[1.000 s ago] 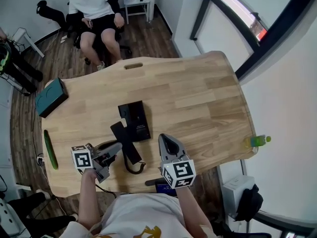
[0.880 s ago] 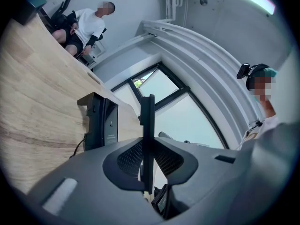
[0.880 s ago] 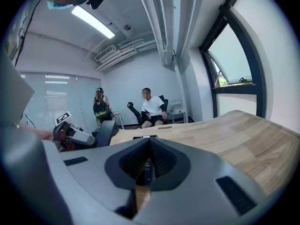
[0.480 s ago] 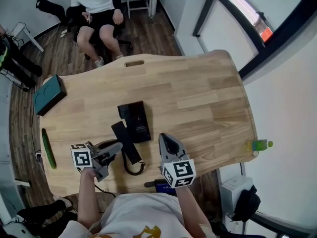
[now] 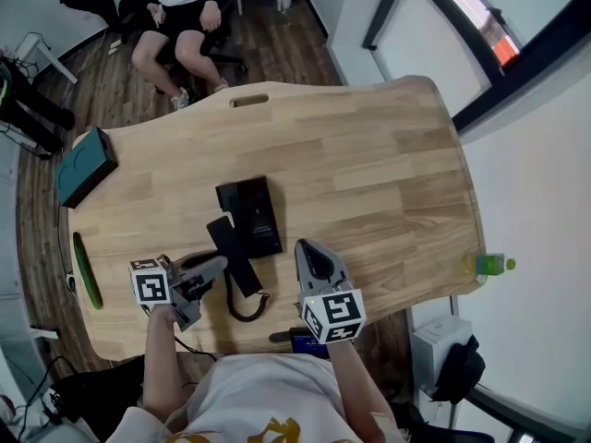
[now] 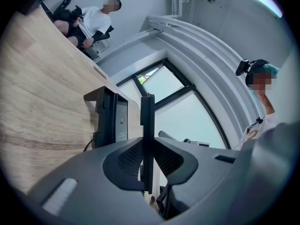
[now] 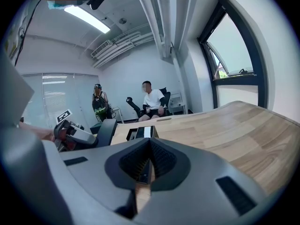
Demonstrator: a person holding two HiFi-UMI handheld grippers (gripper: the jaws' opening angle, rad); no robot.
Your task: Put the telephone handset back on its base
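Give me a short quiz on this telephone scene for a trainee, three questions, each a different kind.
1. True or false: the right gripper is holding the handset.
2. Multiple choice: the left gripper has its jaws A) wide open, B) shut on the handset, C) shut on nothing.
3. Fill in: in the head view, the green bottle shows past the table's ___ edge (left or right).

Key: 1 false; 2 B; 3 right.
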